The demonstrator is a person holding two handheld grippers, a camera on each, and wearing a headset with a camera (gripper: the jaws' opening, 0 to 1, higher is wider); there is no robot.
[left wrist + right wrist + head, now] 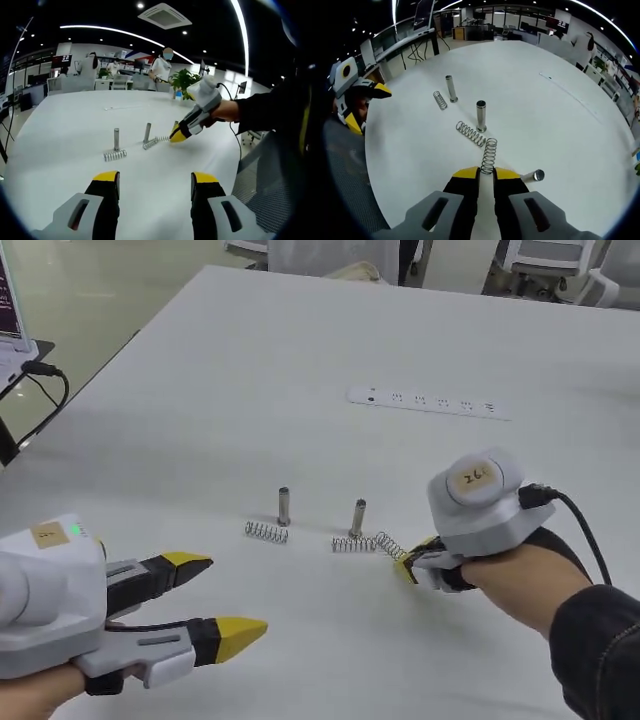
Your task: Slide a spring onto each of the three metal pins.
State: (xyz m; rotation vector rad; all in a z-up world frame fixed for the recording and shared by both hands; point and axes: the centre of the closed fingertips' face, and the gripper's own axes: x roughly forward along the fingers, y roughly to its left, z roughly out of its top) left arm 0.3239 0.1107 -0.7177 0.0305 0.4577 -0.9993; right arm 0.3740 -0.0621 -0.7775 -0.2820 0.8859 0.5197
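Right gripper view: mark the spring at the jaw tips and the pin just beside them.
spring (489,152): right gripper view, middle coils.
pin (537,175): right gripper view, shiny end face.

Left pin (283,506) and right pin (358,517) stood side by side, first spring (266,531) before the left, second spring (353,544) before the right, third spring (392,546) just right of that, power strip (430,401) well behind.
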